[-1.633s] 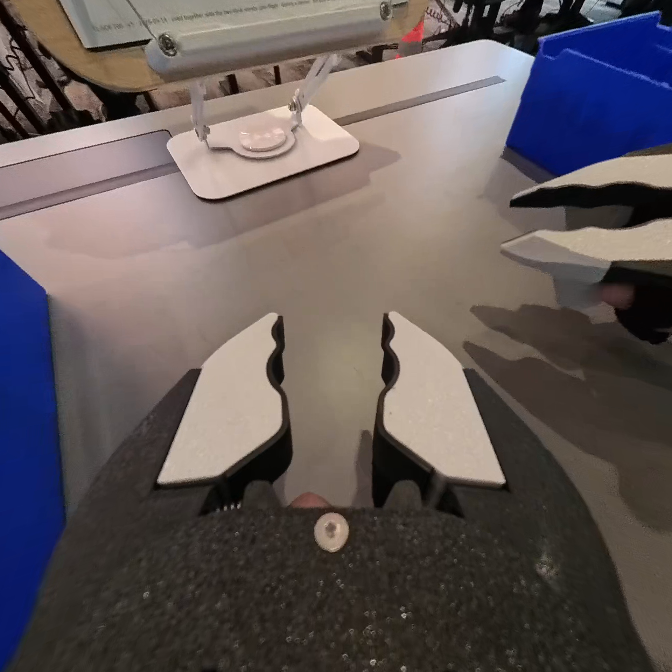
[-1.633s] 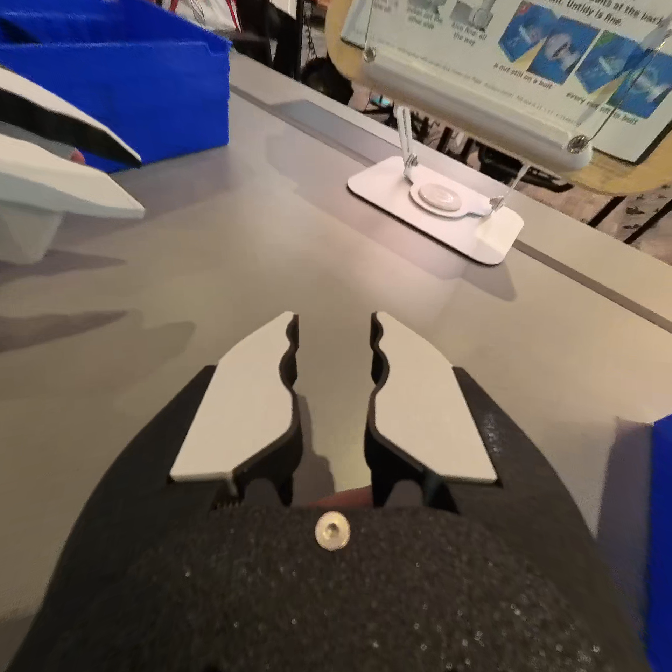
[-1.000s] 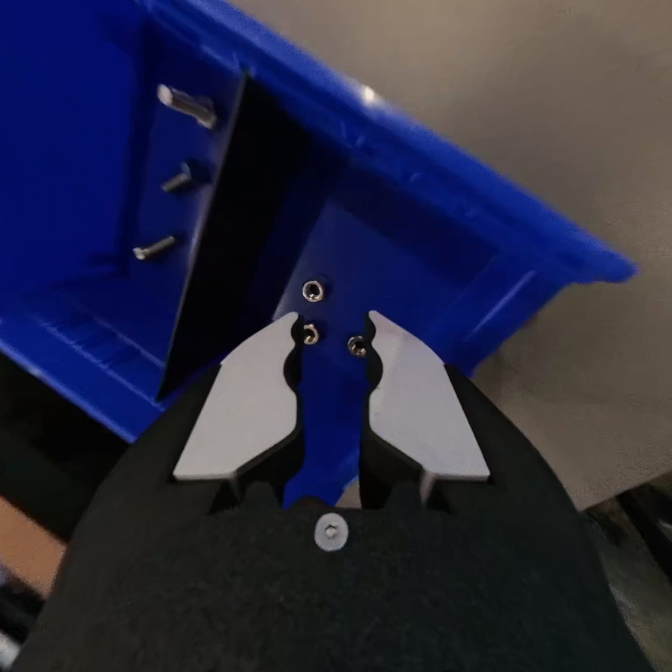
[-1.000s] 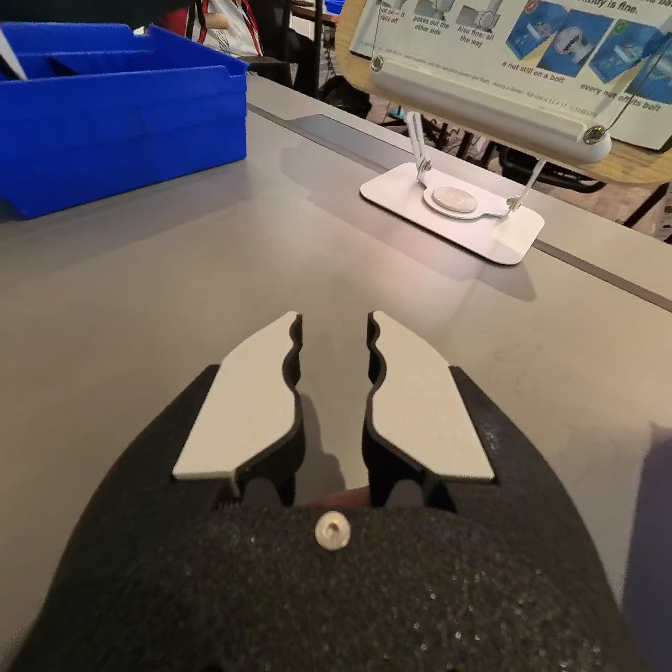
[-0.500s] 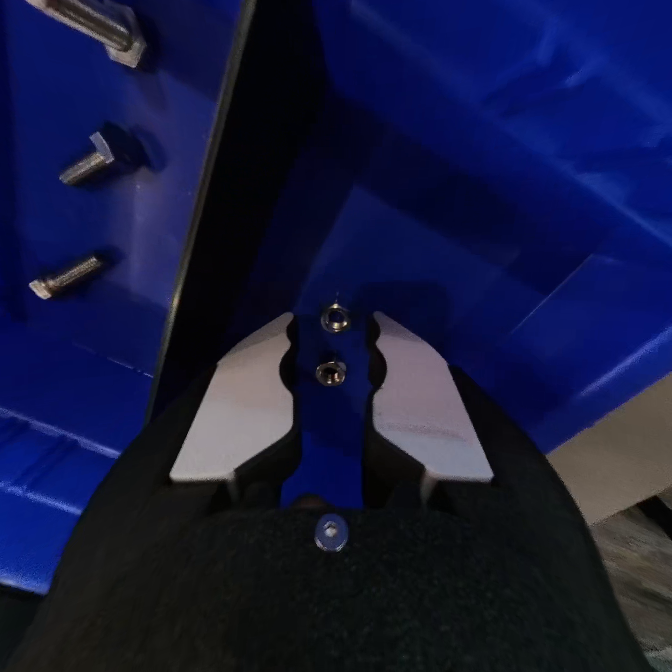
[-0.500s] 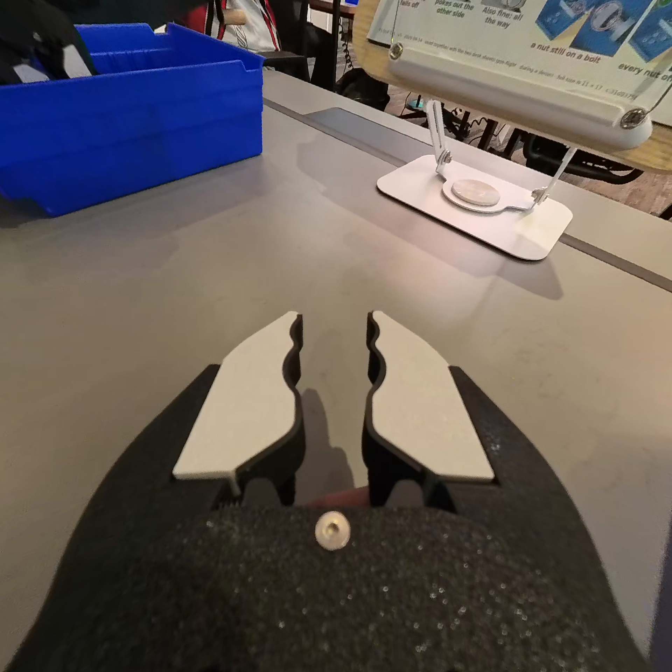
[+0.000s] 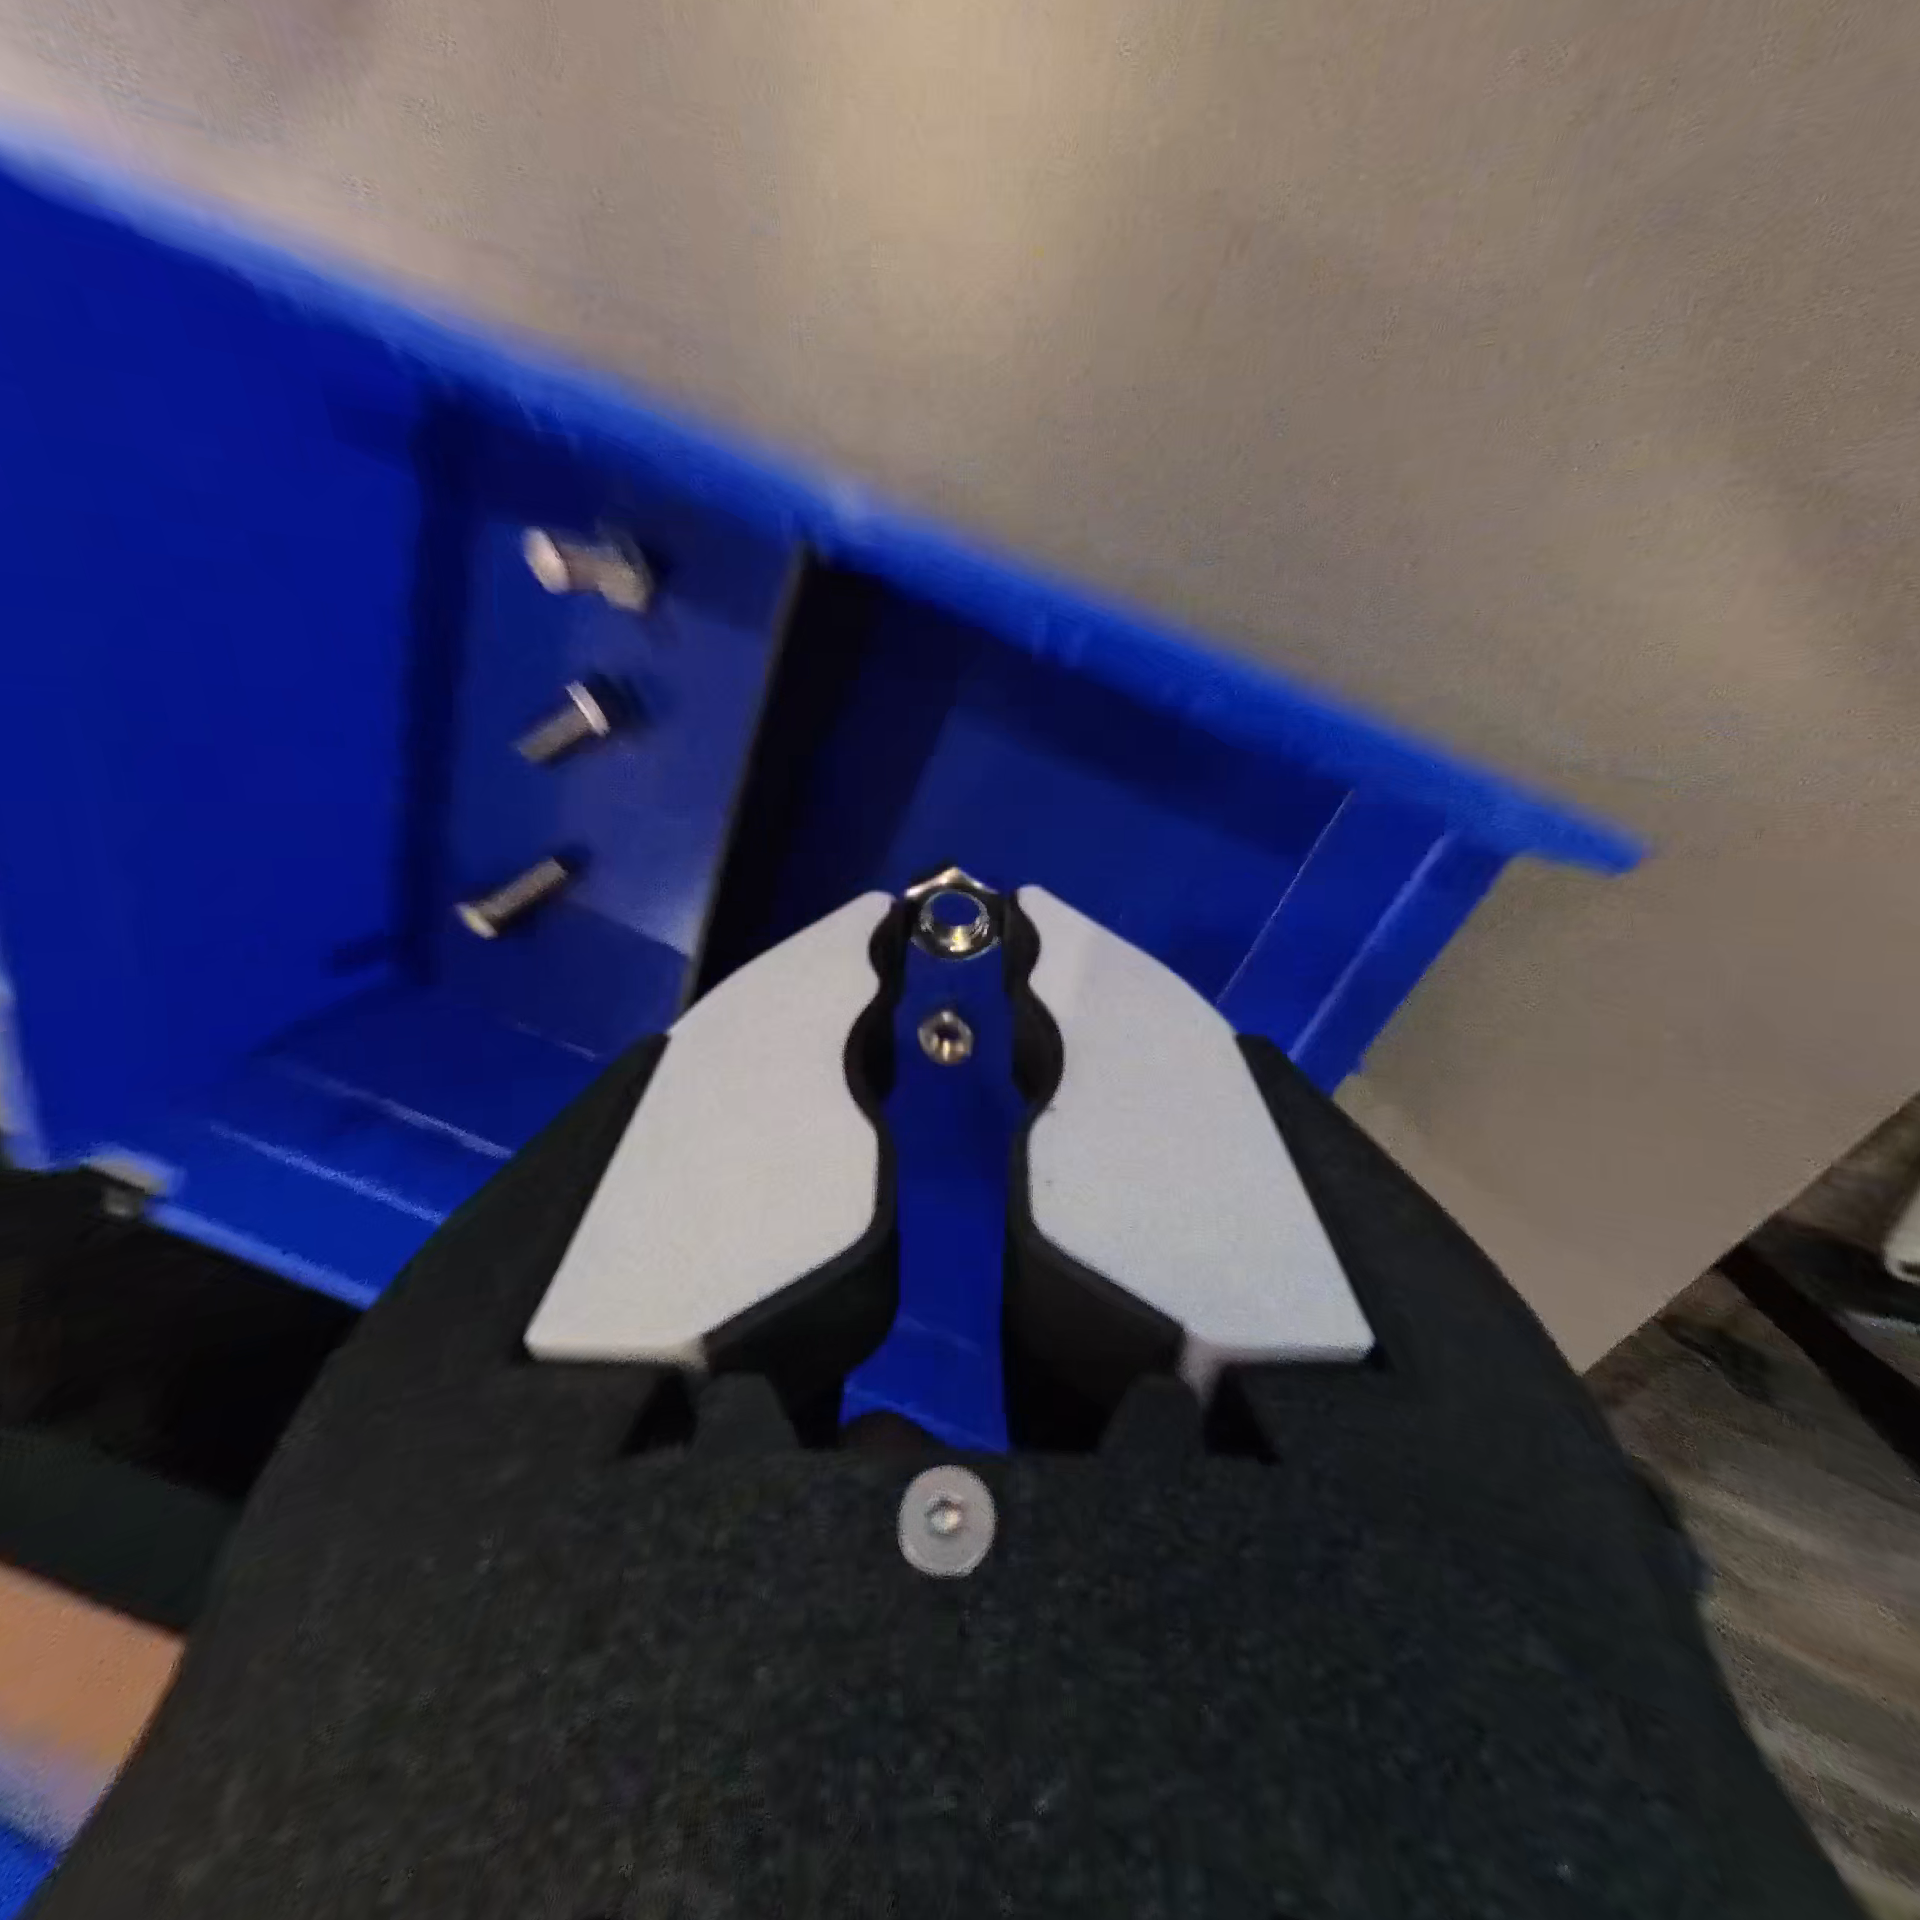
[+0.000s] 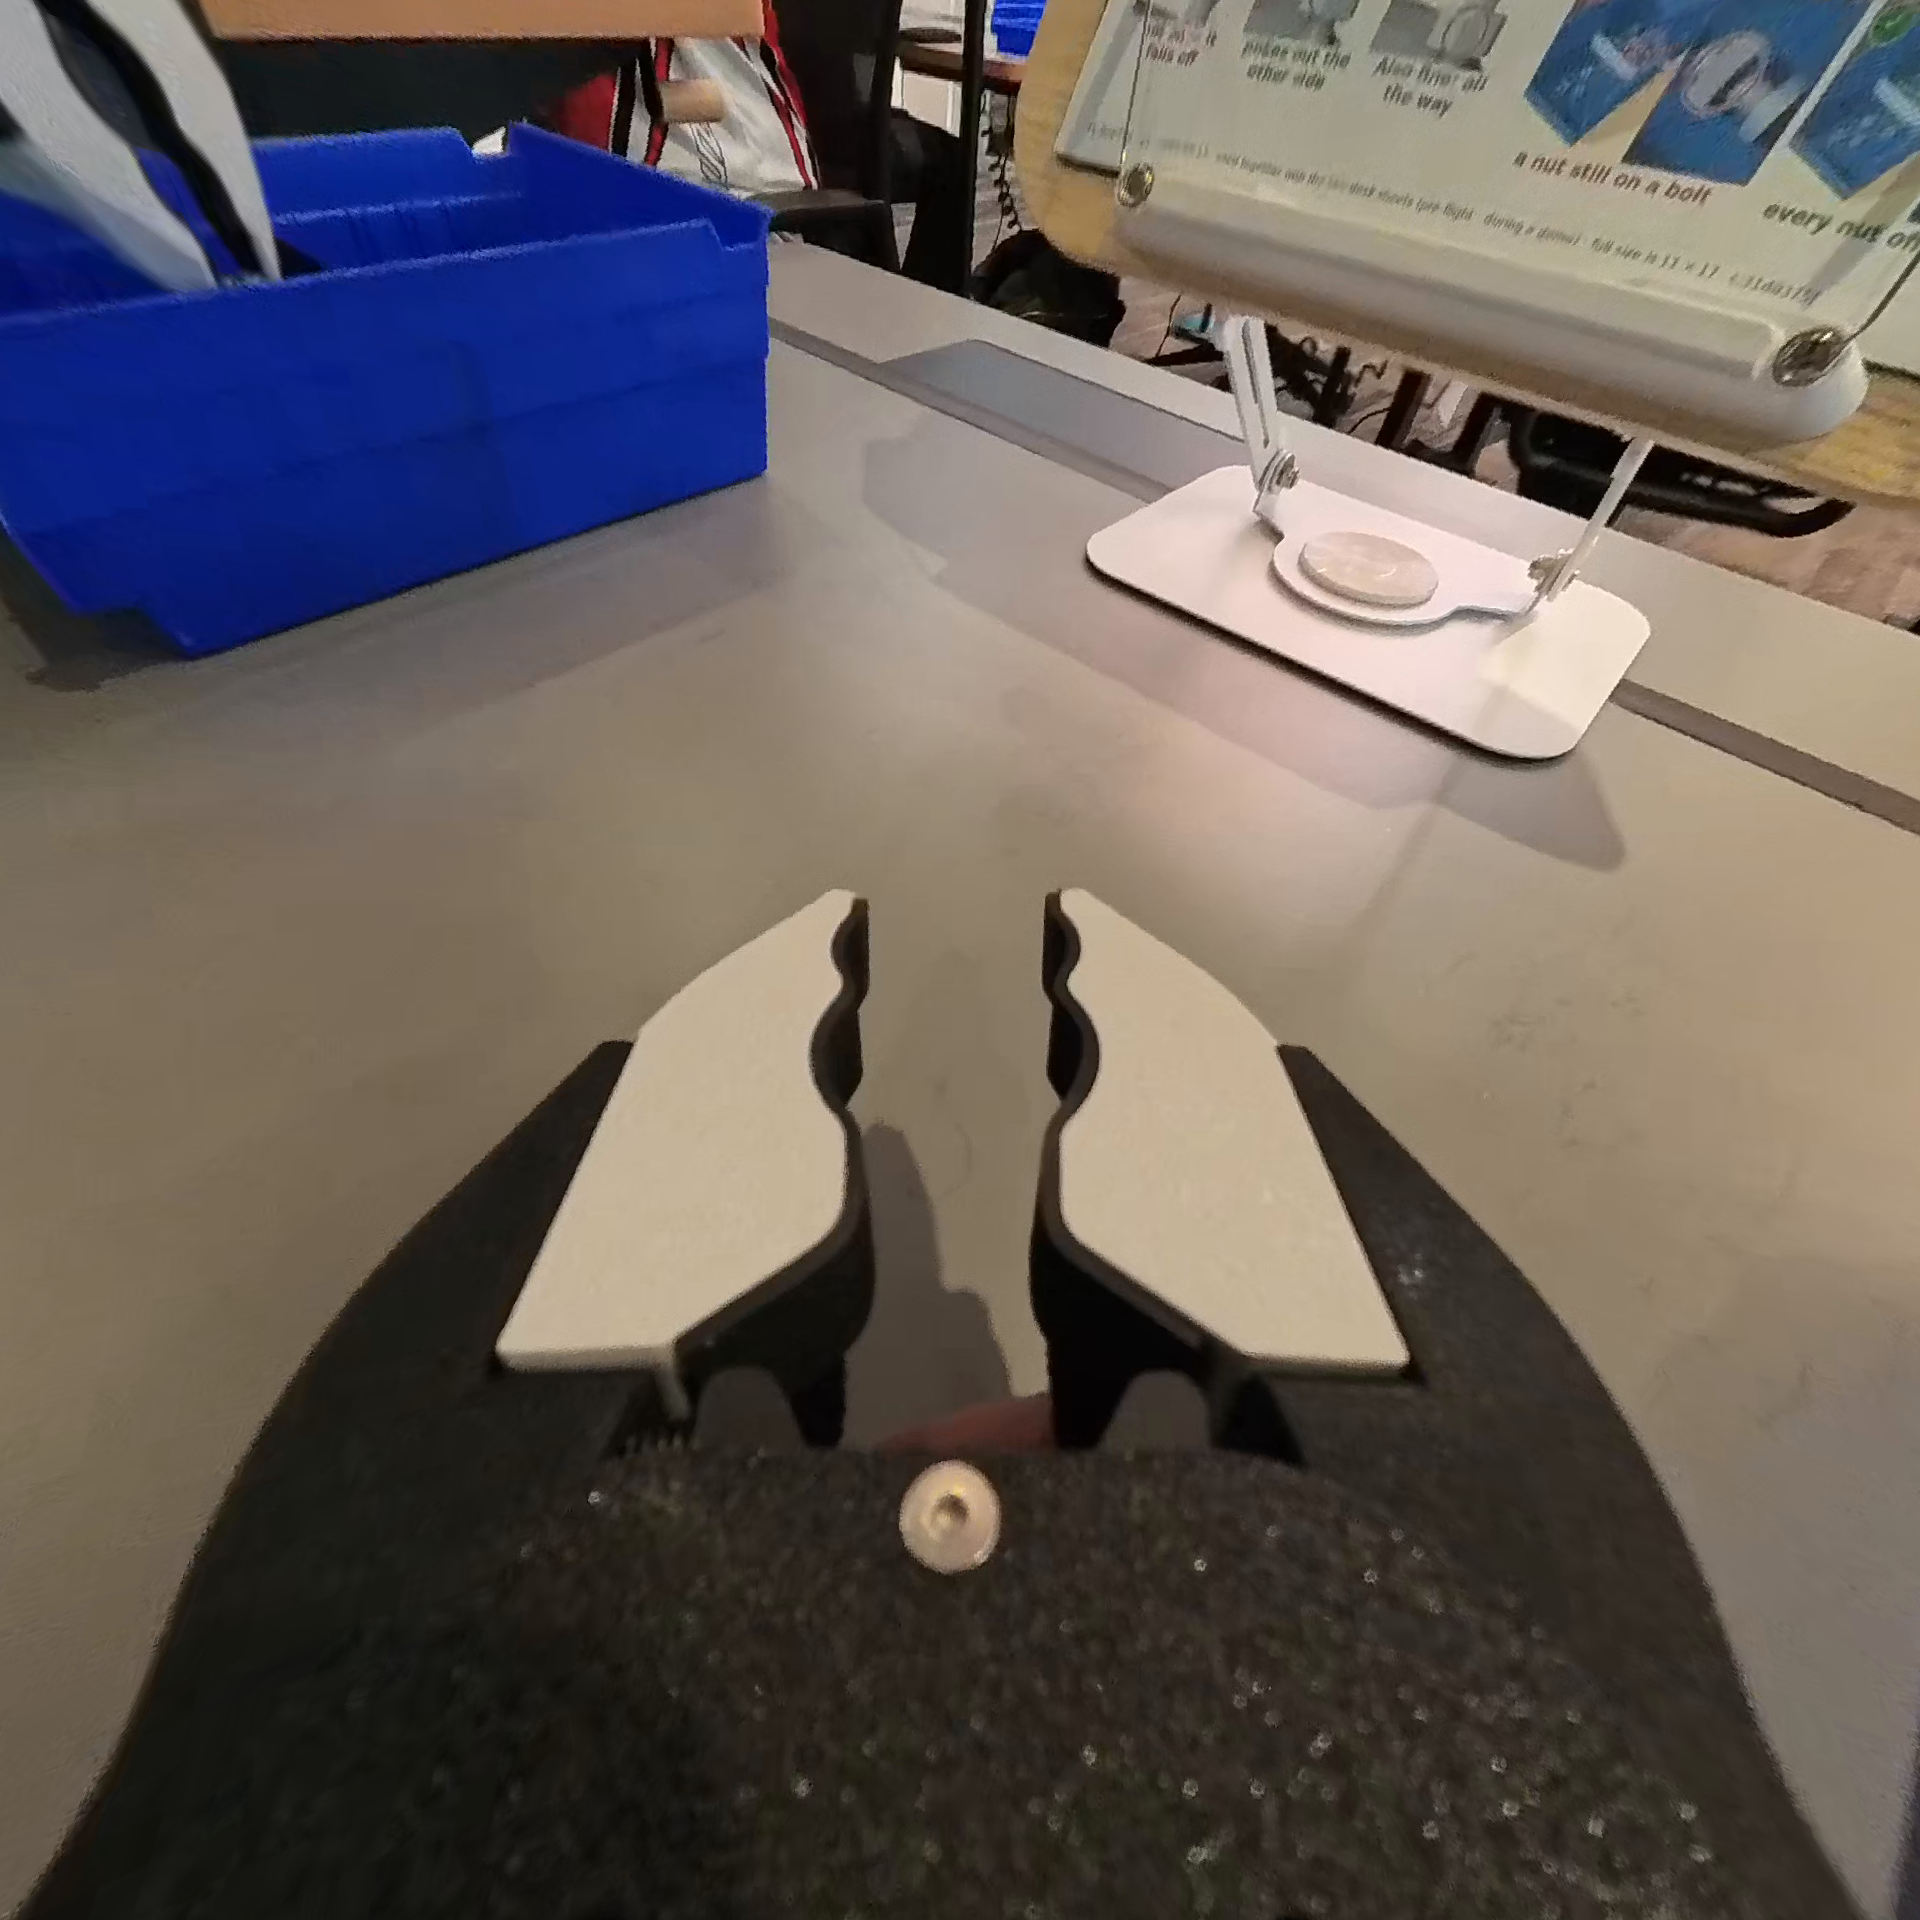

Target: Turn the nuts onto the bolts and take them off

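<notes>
In the left wrist view my left gripper (image 7: pixel 954 920) is shut on a steel nut (image 7: pixel 954 923) at its fingertips, raised above the blue bin (image 7: pixel 1091 623). A second nut (image 7: pixel 945 1039) lies on the bin floor below, seen through the gap between the fingers. Three bolts (image 7: pixel 561 717) lie in the bin's left compartment, past a black divider (image 7: pixel 748 769). In the right wrist view my right gripper (image 8: pixel 954 914) is open and empty above the grey table. The left gripper (image 8: pixel 135 156) shows there over the blue bin (image 8: pixel 416 416) at far left.
A white stand (image 8: pixel 1371 603) holding an instruction board (image 8: pixel 1455 156) sits at the back right of the grey table (image 8: pixel 727 779). The table's edge and the floor (image 7: pixel 1787 1351) show at right in the left wrist view. Tip to tip, the grippers are about 35 cm apart.
The left gripper went down into the bin's nut compartment, closed on one nut and lifted it clear. The right gripper stayed open and drifted slightly over the table.
</notes>
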{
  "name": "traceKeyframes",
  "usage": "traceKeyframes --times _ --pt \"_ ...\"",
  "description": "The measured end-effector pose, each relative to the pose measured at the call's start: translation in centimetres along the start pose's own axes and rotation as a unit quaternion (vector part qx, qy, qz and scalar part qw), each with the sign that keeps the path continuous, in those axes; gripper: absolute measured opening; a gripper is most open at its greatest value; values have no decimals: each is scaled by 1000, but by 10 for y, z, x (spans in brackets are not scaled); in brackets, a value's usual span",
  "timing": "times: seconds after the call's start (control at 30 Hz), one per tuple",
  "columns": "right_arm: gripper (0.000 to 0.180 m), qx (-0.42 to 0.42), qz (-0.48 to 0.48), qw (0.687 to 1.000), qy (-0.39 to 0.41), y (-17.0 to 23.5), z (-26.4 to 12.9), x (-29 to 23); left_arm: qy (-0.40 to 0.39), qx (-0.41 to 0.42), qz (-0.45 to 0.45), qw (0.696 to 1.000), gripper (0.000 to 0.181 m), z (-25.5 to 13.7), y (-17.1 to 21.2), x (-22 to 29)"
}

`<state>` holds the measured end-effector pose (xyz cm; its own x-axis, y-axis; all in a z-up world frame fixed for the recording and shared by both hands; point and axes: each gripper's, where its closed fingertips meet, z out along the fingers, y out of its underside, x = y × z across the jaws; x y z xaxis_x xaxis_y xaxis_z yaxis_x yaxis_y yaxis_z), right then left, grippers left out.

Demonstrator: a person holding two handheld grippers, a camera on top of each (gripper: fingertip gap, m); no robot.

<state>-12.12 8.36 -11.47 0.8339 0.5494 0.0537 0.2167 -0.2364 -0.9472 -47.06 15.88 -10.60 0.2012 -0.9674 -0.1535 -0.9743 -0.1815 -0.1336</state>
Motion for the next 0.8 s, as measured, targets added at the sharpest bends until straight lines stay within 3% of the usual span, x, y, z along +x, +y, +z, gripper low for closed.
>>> traceKeyframes --times 0.1,0.2,0.3,0.43,0.57,0.8 --pt "29 32 5 999 9 -11 -6 4 -20 51 48 997 17 -42 -64 9" --pt "30 57 8 998 26 -18 -14 12 -19 79 99 992 17 -51 -134 25" --pt "34 74 14 996 49 -23 -20 21 -31 51 135 989 17 -23 -189 29" --pt "35 86 29 995 47 -27 -23 23 14 47 139 989 17 36 -253 40" --pt "34 84 18 995 51 -26 -23 22 30 17 134 990 17 87 -285 39" --pt "33 76 17 996 44 -24 -20 19 58 3 128 990 17 117 -302 39"
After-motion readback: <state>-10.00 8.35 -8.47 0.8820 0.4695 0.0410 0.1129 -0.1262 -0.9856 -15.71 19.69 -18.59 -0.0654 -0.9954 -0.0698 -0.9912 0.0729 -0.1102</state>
